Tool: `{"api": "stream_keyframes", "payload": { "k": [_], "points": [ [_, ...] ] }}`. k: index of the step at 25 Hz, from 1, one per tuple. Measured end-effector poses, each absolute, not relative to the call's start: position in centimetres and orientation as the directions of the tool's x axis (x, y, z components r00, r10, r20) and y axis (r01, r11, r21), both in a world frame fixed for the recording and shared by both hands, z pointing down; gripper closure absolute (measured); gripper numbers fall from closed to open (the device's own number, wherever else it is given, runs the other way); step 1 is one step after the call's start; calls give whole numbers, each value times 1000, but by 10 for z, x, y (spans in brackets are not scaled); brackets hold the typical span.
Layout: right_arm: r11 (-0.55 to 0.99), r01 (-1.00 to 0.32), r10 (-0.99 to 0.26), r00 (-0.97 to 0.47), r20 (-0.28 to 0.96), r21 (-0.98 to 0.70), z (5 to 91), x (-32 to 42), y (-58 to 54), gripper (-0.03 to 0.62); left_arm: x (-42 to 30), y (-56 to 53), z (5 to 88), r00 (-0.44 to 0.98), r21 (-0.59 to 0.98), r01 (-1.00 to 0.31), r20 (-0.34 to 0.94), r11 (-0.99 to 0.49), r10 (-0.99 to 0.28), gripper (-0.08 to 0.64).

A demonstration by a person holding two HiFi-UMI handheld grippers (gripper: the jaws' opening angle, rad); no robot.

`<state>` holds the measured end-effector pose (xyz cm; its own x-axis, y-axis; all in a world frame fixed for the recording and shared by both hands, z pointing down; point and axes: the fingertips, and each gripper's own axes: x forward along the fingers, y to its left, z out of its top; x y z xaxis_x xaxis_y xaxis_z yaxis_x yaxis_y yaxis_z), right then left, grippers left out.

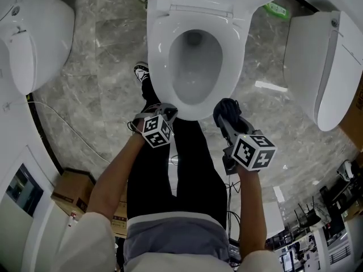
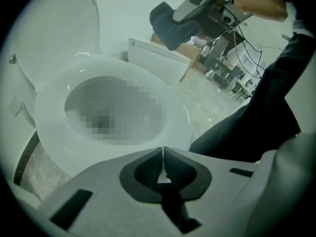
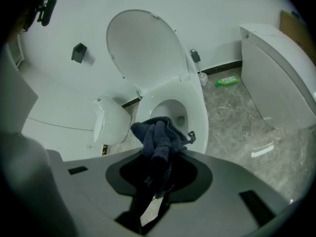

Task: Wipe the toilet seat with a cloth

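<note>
Grey marbled floor tiles point(image 1: 102, 55) surround a white oval toilet seat point(image 1: 160, 61), which lies lowered on its bowl with the lid raised. Its long axis runs from the hinge toward the person, and its rounded front end points at the person's legs. The left gripper point(image 2: 163, 154) is clenched on nothing, jaws meeting by the seat's front rim. The right gripper point(image 3: 157, 179) grasps a bunched dark blue cloth point(image 3: 158, 135) near the seat's front right edge.

The toilet seat point(image 1: 160, 61) lies between a left toilet point(image 1: 39, 38) and a right toilet point(image 1: 320, 67), a bottle point(image 1: 276, 9) behind.
</note>
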<state>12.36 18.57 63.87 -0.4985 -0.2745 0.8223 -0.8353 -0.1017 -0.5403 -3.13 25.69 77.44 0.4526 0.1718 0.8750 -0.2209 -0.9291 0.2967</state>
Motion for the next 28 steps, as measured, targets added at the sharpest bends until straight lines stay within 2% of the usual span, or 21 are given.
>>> {"api": "stream_keyframes", "payload": {
  "k": [9,16,20,24,28],
  "points": [
    [-158,-875,-324,-392,861,-457,678,135,134,491,-36,250,773,467,365,-316,863,-876,191,548],
    [-176,-906,-354,-307,883,-386,708,141,79,491,-44,202,729,542,362,-566,841,-741,-3,546],
    [-186,-926,-377,-240,894,-327,725,139,49,491,-56,186,697,590,433,-694,800,-574,-109,546],
    [-199,-941,-377,-186,907,-275,740,134,24,491,-70,186,669,628,510,-737,759,-444,-170,548],
    [-240,-941,-370,-138,919,-238,756,130,1,491,-82,196,649,635,532,-727,761,-434,-132,548]
  ]
}}
